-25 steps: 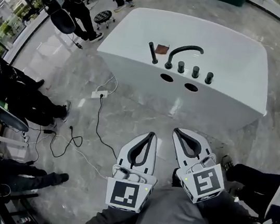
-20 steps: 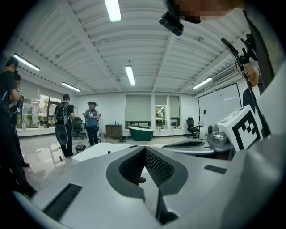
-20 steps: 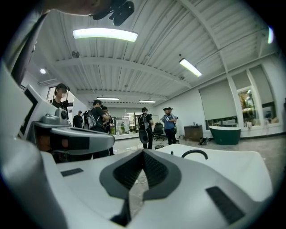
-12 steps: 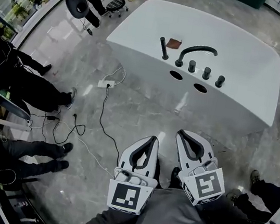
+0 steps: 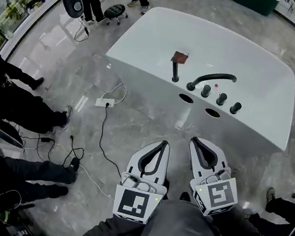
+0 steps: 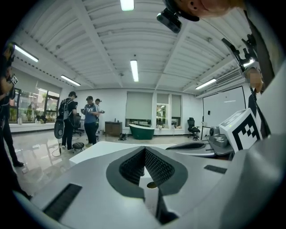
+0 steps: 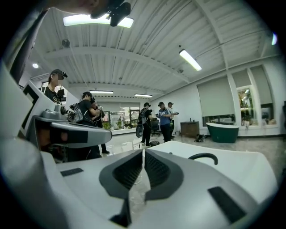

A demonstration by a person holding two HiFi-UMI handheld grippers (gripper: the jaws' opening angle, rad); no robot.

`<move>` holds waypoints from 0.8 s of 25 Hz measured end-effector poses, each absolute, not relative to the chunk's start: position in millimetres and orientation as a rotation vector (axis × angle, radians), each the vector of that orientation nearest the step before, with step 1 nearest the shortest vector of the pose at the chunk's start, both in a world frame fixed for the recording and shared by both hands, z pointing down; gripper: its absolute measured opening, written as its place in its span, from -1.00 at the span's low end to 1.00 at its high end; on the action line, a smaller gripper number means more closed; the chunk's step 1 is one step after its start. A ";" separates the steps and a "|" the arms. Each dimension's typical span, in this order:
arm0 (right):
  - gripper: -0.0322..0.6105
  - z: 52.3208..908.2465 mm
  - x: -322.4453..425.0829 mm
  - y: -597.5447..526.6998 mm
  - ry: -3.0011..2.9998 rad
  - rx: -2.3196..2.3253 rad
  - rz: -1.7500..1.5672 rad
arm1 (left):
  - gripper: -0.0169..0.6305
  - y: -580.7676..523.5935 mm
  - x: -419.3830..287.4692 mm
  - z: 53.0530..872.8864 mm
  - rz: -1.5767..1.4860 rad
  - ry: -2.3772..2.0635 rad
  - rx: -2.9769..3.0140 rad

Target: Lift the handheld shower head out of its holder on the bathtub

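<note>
The left gripper [image 5: 161, 143] and right gripper [image 5: 196, 141] are both keeping their jaws pressed together on nothing, hanging well short of the bathtub [image 5: 256, 65]. The handheld shower head [image 5: 175, 70] is standing upright in its holder on the bathtub's near rim, left of the spout [image 5: 212, 77]. Reaching, gripping and lifting are all remaining.

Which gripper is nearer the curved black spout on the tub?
Right. The right gripper is short of the tub, roughly in line with the spout; the left gripper sits farther left, equally short of it.
</note>
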State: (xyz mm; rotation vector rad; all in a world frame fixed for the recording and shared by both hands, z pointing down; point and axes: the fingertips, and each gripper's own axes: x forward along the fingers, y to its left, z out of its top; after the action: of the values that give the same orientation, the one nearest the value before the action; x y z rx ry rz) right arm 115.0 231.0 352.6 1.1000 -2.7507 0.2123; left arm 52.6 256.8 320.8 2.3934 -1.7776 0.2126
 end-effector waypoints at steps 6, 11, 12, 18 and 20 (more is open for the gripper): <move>-0.89 357.5 78.3 178.6 -2.697 1.179 0.220 | -0.94 202.0 11.4 322.7 0.190 -1.716 2.431; -0.89 345.9 58.3 162.5 -2.665 1.223 0.208 | -0.94 181.0 -9.3 317.4 0.183 -1.666 2.452; -0.89 346.0 56.0 159.9 -2.657 1.227 0.209 | -0.94 177.8 -12.4 318.2 0.180 -1.660 2.450; -0.89 349.7 54.0 139.2 -2.629 1.281 0.222 | -0.94 159.8 -19.2 329.9 0.198 -1.613 2.445; -0.89 347.7 54.8 127.7 -2.629 1.296 0.225 | -0.94 148.3 -19.2 328.7 0.208 -1.605 2.449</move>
State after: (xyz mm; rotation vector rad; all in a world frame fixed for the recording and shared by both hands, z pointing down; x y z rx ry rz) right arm 54.8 127.7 347.7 1.2956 -2.6291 0.2249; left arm -19.2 148.3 328.7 2.4494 -1.6055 0.2075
